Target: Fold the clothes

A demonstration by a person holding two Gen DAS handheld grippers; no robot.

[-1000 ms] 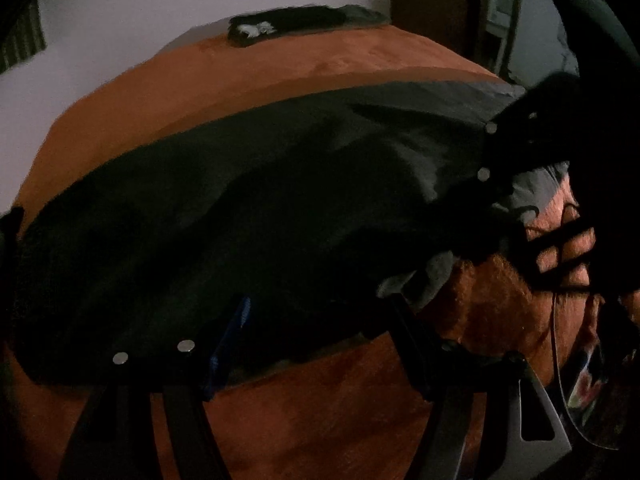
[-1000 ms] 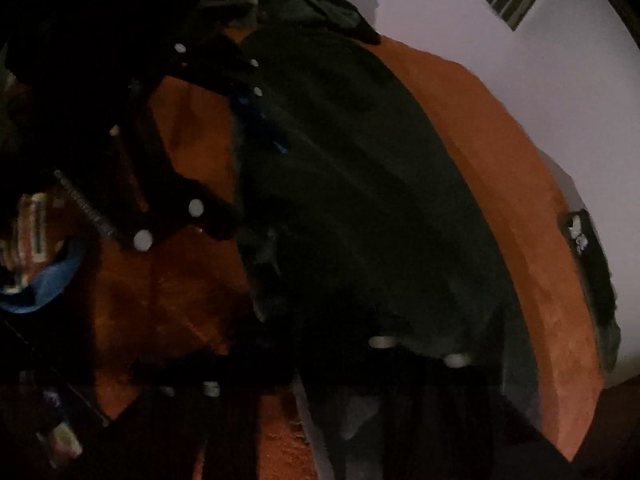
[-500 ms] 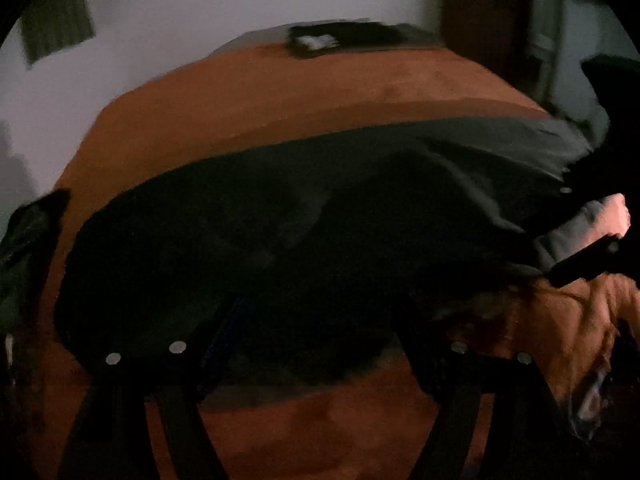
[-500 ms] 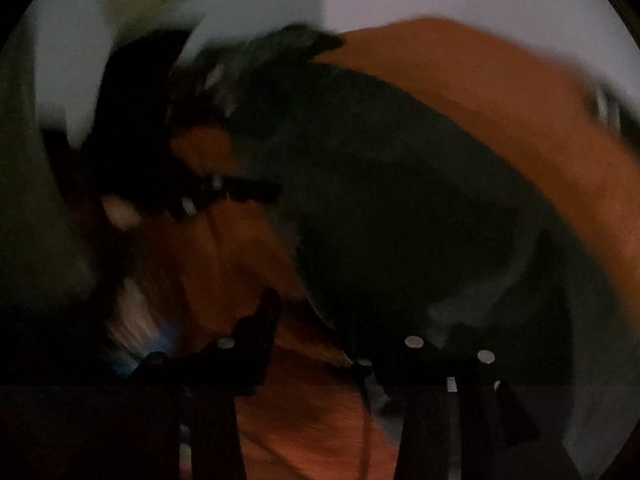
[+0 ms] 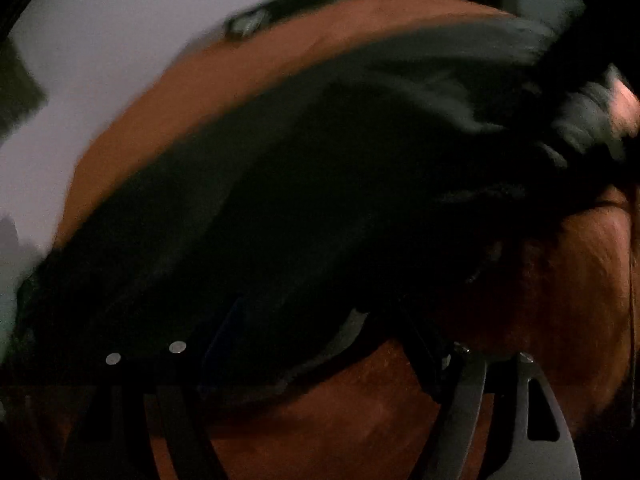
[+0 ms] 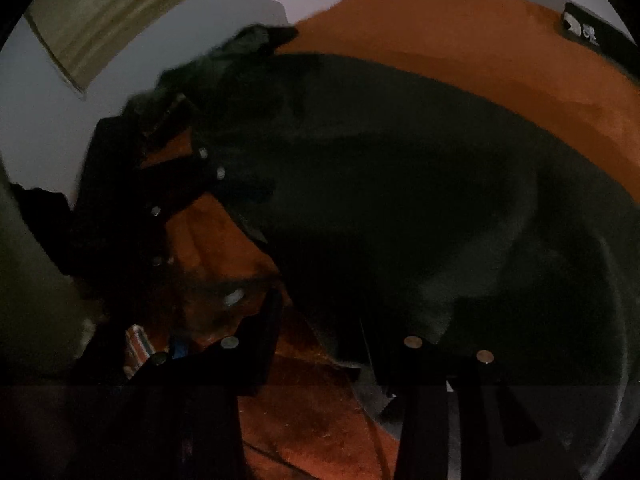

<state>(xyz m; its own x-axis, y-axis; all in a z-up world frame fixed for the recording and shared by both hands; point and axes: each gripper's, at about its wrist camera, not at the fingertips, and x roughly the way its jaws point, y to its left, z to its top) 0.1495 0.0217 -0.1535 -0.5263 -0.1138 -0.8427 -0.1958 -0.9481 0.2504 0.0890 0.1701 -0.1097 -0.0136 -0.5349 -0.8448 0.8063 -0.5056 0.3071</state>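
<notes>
Two tongs work over one dark, almost black garment [image 6: 400, 200] that lies spread across a bed covered in rust-orange fabric [image 6: 460, 52]. The cloth reaches from the near edge of the bed toward the pale wall, with bare orange cover showing beyond it and in front of it.

The left tongs [image 5: 316, 356] stand wide apart over the garment's near hem; their jaws have just been opening, and no cloth is pinched between them, though the dim light hides whether the tips brush the fabric. The same tongs appear in the right wrist view [image 6: 188, 196] at the garment's left edge.

The right tongs [image 6: 324, 328] are parted, having just been opening, and the garment's lower corner lies between the jaws without being pressed. In the left view, that side is a dark blur.

A small black folded item with a white mark [image 6: 588, 32] rests at the bed's far edge, well apart from the garment.
</notes>
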